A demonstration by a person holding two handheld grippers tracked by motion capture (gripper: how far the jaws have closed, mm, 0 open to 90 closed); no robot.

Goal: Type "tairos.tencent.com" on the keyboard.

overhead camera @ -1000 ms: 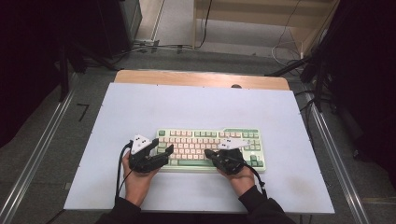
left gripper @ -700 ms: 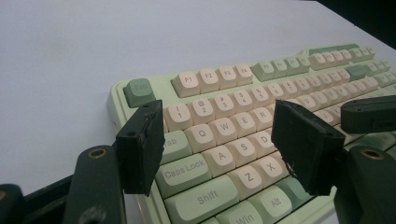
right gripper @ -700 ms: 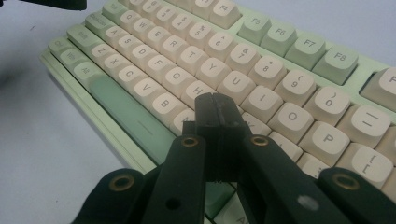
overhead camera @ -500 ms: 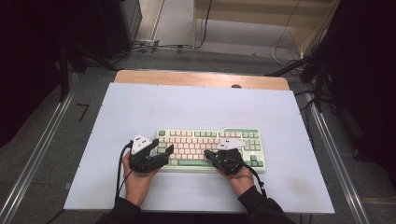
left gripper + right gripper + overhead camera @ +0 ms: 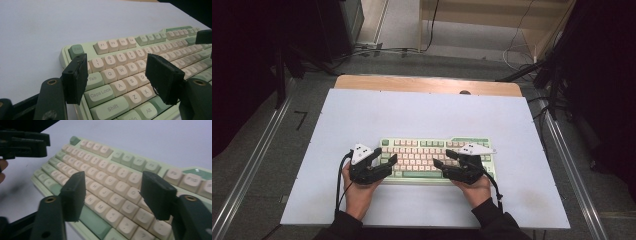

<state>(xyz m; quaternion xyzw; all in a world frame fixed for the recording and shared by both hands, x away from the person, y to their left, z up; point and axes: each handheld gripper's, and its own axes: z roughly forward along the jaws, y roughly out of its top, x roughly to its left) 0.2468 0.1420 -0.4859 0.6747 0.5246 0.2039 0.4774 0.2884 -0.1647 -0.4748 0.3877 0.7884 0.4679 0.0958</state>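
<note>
High view: keyboard (image 5: 437,159), green case with cream keys, lies flat on the white mat (image 5: 422,115) toward the near side, roughly centred. Left gripper (image 5: 385,161) sits over the keyboard's left end, right gripper (image 5: 443,160) over the right half; both point inward toward each other, each held by a hand (image 5: 358,192) from the bottom edge. Jaws on both look spread, nothing between them. Left gripper view: jaws wide apart, holding nothing; they hang above the left key block, one pad near the Tab/1 keys, the other over the keys right of D and X. Can't tell if either pad touches a key. Right gripper view: jaws also wide apart and empty, over the letter rows with the green space bar (image 5: 93,220) below; contact with keys unclear. The left gripper shows at top left there.
</note>
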